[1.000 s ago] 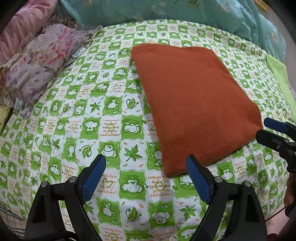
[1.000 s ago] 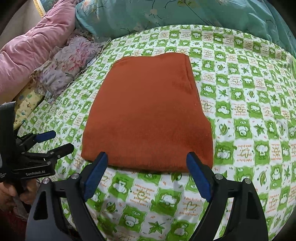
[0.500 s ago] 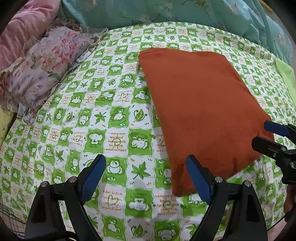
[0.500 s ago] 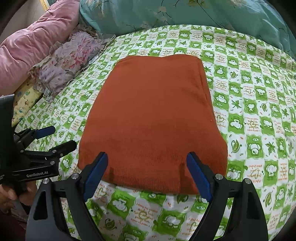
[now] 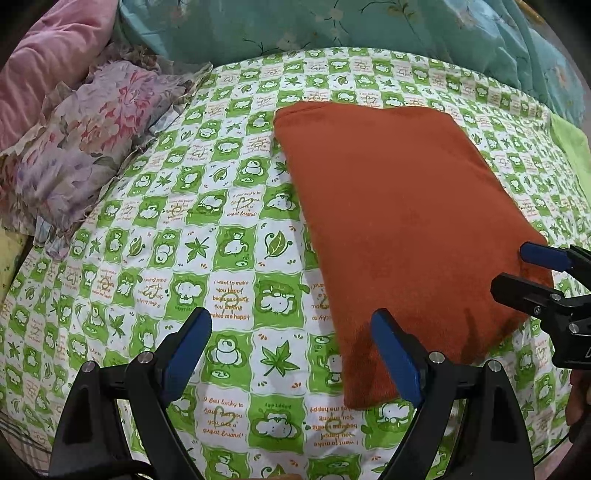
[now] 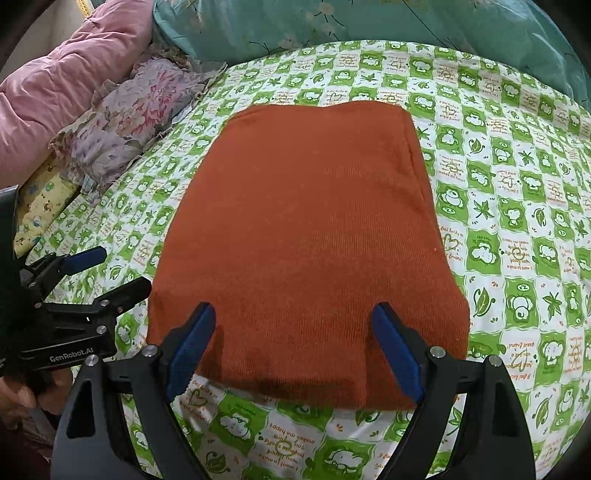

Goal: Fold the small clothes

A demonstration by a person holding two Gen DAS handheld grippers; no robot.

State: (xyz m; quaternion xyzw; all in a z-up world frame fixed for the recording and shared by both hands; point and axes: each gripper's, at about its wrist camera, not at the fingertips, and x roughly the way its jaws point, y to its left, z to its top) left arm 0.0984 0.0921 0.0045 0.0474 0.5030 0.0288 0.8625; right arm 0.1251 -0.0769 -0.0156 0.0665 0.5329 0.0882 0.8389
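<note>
A rust-orange garment lies folded flat as a rectangle on the green-and-white checked bedsheet; it also shows in the right wrist view. My left gripper is open and empty, its right finger over the garment's near left corner. My right gripper is open and empty, straddling the garment's near edge. The right gripper shows at the right edge of the left wrist view. The left gripper shows at the left of the right wrist view.
A floral cloth pile and a pink quilt lie at the left. A teal floral quilt runs along the back. A light green cloth lies at the far right. A yellow printed cloth sits at the left edge.
Both grippers have moved forward toward the garment's near edge, which now sits closer and larger in both views. Both stay open.
</note>
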